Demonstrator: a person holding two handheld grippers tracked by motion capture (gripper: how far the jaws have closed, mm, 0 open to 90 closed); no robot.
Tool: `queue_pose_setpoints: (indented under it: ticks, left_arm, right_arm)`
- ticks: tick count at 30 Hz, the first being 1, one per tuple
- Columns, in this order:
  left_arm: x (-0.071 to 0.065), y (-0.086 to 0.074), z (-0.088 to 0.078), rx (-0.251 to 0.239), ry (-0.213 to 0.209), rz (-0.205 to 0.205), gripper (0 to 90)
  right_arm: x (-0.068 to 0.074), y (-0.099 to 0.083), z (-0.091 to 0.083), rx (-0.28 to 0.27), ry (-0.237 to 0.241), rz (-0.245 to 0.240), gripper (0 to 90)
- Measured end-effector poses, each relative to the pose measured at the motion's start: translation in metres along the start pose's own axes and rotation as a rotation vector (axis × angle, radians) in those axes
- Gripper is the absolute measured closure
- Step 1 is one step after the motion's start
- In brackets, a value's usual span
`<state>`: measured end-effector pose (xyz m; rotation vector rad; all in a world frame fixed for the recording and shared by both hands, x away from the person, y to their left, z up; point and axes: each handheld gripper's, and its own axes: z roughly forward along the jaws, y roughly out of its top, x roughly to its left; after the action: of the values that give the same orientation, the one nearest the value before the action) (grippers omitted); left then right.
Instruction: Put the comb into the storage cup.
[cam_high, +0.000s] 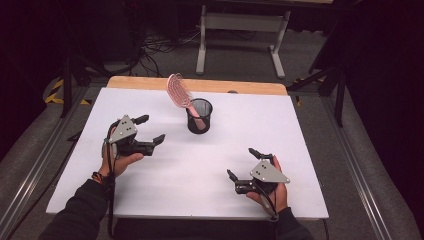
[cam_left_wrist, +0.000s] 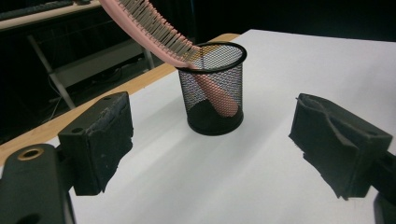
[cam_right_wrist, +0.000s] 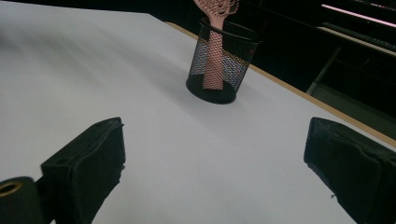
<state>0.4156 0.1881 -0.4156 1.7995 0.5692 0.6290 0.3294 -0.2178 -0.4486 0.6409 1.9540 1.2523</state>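
Leaning out of the black mesh cup (cam_high: 199, 115) toward the desk's (cam_high: 280, 150) far-left, the pink hairbrush (cam_high: 179, 90) stands handle-down inside it, bristle head high. Your left gripper (cam_high: 148, 129) is the nearer one, its jaws wide apart and empty, the cup straight ahead between them. Your right gripper (cam_high: 241, 162), also wide open and empty, sits well apart.

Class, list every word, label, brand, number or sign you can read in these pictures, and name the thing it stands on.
None: no readable text stands on the pink plastic hairbrush, the black wire-mesh cup, the white table board, the left gripper or the right gripper.
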Motion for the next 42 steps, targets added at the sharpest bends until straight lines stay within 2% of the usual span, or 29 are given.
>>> queue_pose_setpoints:
  ticks: [16,20,21,32,38,42]
  left_arm:
    - [-0.021,-0.009,-0.005,0.013,-0.062,0.045,11.8]
    - [-0.028,-0.011,-0.008,0.008,-0.061,0.057,11.9]
    - [-0.031,-0.012,-0.008,0.011,-0.051,0.072,12.3]
    - [-0.040,-0.022,-0.015,0.030,-0.079,0.111,11.4]
    - [-0.048,-0.030,-0.021,0.065,-0.076,0.156,11.3]
    - [-0.047,-0.036,-0.026,0.070,-0.076,0.145,11.3]
  right_arm:
    - [0.003,0.002,0.000,0.001,-0.005,-0.019,6.0]
    - [0.004,0.003,-0.003,-0.004,-0.003,-0.024,5.9]
    - [0.005,0.003,-0.003,-0.004,-0.001,-0.024,5.8]
    - [0.003,0.002,-0.011,-0.014,-0.005,-0.018,5.5]
    - [0.003,0.002,-0.013,-0.019,-0.005,-0.017,5.3]
    - [0.004,0.001,-0.014,-0.017,-0.002,-0.023,5.3]
